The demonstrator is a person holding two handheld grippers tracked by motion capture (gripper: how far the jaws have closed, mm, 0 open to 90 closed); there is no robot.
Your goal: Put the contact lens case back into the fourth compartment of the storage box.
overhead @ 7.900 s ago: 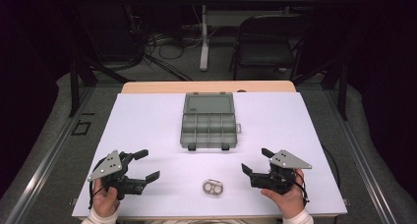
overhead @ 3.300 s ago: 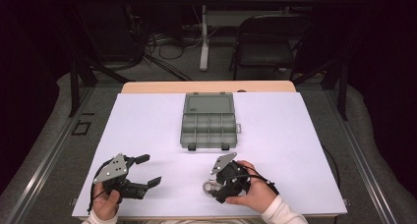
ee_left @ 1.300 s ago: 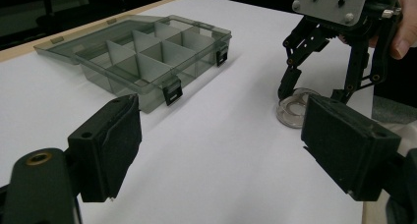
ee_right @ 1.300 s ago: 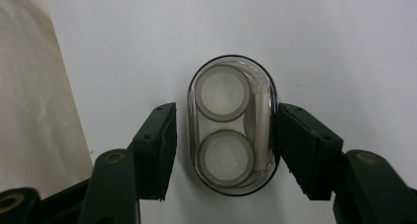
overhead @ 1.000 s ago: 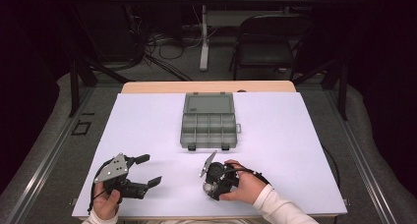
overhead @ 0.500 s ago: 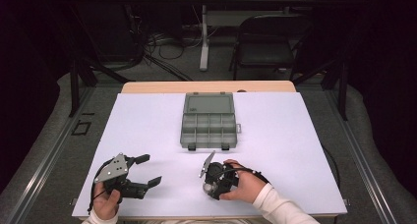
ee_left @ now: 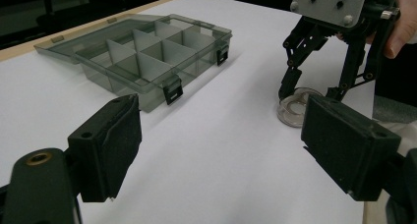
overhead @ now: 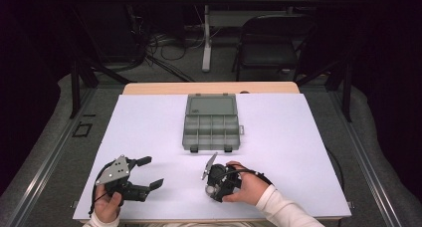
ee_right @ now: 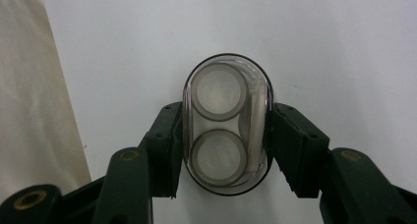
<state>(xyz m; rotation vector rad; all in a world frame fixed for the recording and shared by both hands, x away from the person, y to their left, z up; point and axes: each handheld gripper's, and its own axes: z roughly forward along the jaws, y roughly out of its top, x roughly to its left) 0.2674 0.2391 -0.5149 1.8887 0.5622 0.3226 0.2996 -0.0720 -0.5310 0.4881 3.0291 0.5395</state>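
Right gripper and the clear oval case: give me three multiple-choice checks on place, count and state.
1. Where is the clear oval case?
A. Inside the organizer box
B. On the white sheet near the table's front edge
C. On the floor

2. How many round cups does it hold?
A. Two
B. Four
C. Six

3. The right gripper is:
A. Open, clear of the case
B. Shut on the case's long sides
C. Resting in the organizer box

Answers: 1 B, it lies on the white sheet, apart from the organizer box; 2 A, two rings show; 3 B, both pads press its sides.
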